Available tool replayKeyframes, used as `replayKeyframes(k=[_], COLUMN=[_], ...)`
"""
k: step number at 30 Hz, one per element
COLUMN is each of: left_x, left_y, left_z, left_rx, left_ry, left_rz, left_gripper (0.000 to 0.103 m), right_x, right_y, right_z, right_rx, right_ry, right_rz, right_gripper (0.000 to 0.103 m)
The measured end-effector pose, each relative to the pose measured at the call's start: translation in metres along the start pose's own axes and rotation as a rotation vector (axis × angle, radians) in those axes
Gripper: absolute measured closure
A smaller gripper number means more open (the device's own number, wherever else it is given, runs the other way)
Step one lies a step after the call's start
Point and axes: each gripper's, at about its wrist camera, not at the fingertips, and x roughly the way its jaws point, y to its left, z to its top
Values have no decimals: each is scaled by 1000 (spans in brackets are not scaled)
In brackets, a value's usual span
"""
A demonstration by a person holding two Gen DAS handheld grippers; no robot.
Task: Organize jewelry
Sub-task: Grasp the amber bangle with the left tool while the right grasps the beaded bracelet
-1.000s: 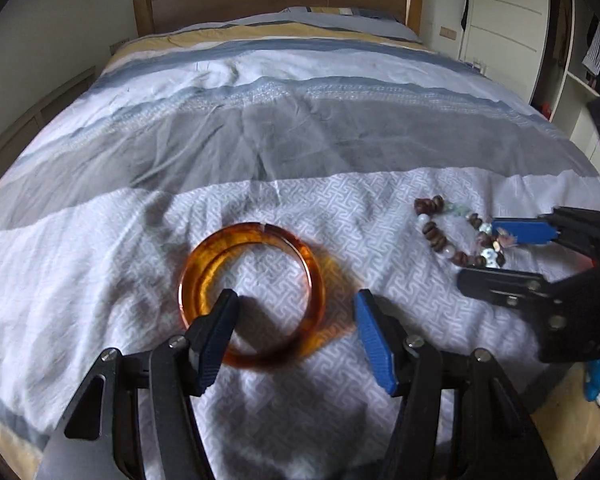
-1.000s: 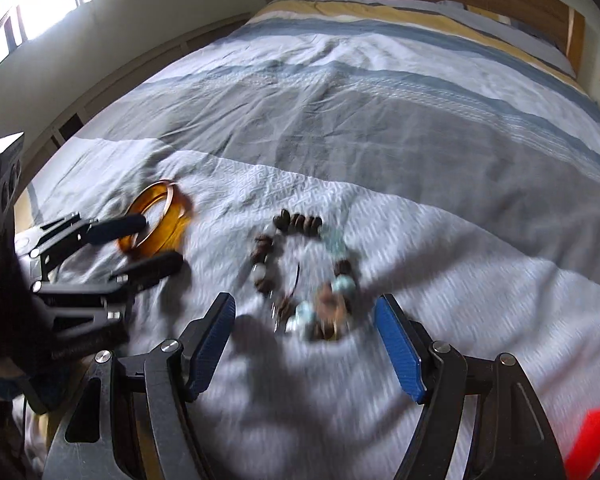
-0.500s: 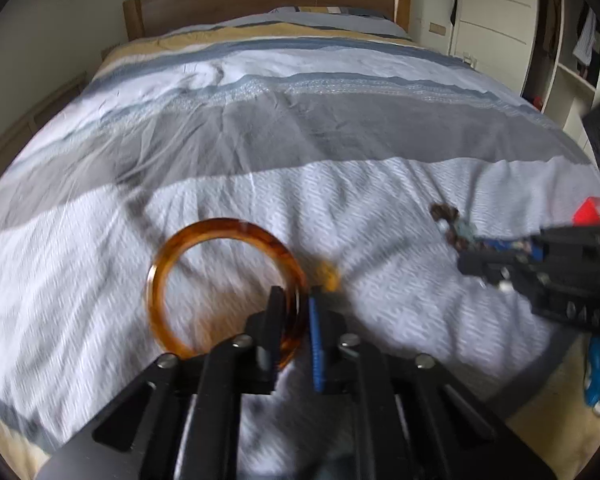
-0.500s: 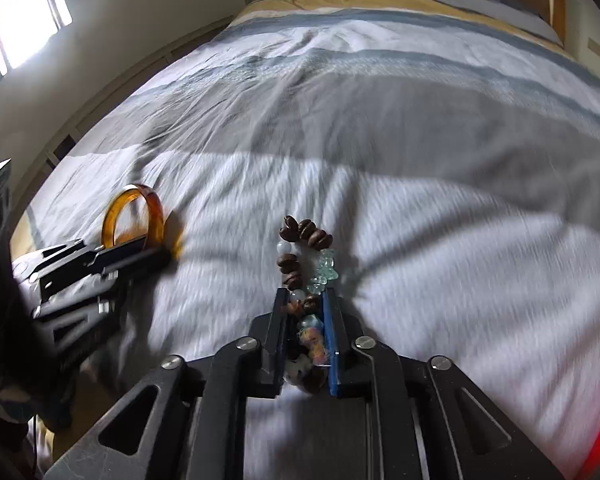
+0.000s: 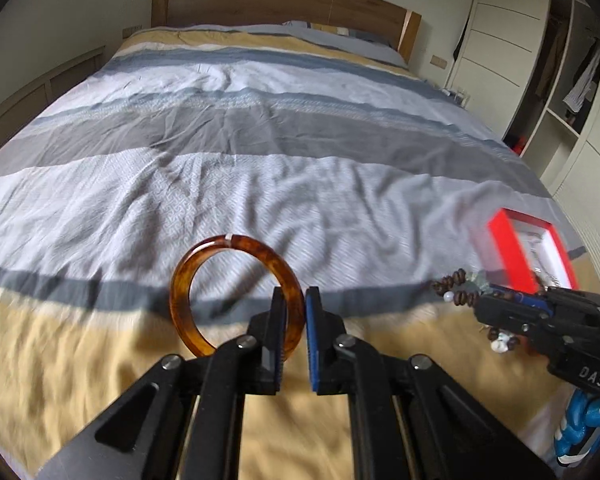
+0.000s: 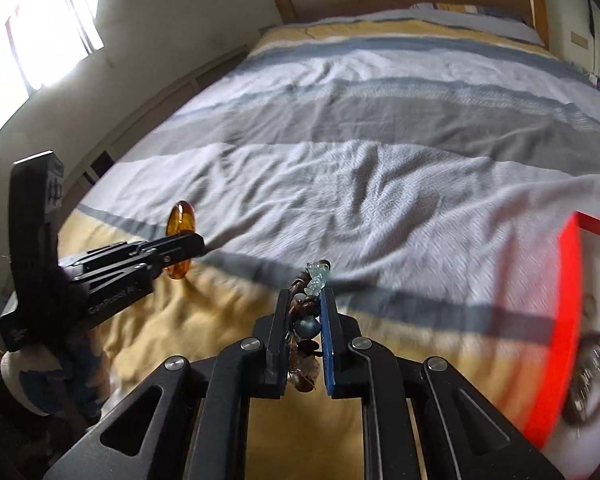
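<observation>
Both tongs clamped: left gripper (image 5: 293, 300) on the amber bangle (image 5: 236, 298), standing on edge above the bedspread (image 5: 260, 184); right gripper (image 6: 305, 312) on the beaded bracelet (image 6: 306, 320). Red box (image 6: 566, 320) off to the right, much nearer the bracelet side, so probably beads first.

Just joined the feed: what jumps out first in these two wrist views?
The amber bangle stands upright, pinched in the left gripper above the striped bedspread. The right gripper clamps a beaded bracelet, with a red jewelry box to its right.
</observation>
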Motion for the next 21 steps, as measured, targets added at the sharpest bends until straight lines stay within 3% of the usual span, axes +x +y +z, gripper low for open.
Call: replayKeyframes(k=[10, 15, 21], left_x=[-62, -65, -36], left_y=[-85, -144, -219], left_z=[-4, 0, 12], left_rx=[64, 118, 181], left_ry=[-47, -44, -14], left_rz=[-76, -140, -226], left_gripper=[95, 95, 95], right_x=[-110, -155, -180], right_y=[-9, -52, -116], right_z=[-36, -52, -62], right_rx=[30, 91, 158], right_ry=[-135, -196, -215], right_rz=[-32, -81, -158], right_gripper=[89, 89, 89])
